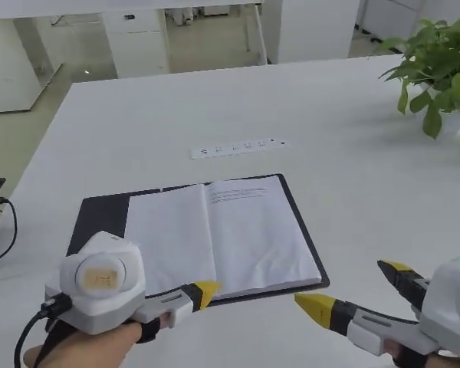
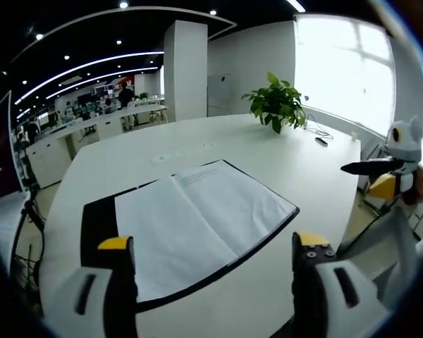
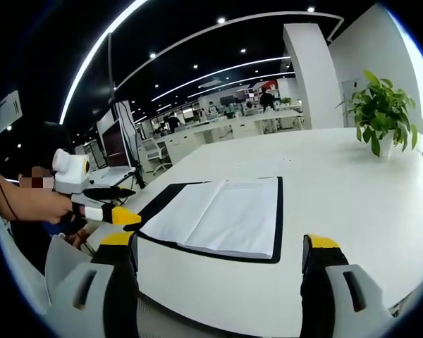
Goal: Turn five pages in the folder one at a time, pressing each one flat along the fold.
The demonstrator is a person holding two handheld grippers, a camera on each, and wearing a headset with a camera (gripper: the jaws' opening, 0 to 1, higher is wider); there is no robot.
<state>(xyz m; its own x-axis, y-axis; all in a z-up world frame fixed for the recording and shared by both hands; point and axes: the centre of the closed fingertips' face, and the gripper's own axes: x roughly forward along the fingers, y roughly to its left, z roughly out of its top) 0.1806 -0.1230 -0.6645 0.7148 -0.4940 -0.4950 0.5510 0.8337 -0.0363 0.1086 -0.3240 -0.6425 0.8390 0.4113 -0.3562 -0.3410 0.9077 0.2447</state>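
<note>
Folder [image 1: 215, 238] open, frame center. Left gripper [image 2: 213, 243], right gripper [image 1: 354, 285] at bottom edge: both spread, empty, off the pages. Progress toward 5 turns unreadable.

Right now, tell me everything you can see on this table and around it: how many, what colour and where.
large white table: one, white, under everything else
open black folder: one, black cover, lying flat on the near part of the table
white paper pages: a stack, number unclear, white, lying open on both sides of the fold
white socket strip: one, white, on the table just beyond the folder
green leafy plant: one, green, far right of the table
left tongs: one, white with yellow tips, open, at the folder's near edge
right tongs: one, white with yellow tips, open, off the folder's near right corner
person's left hand: one, gripping the left tongs
</note>
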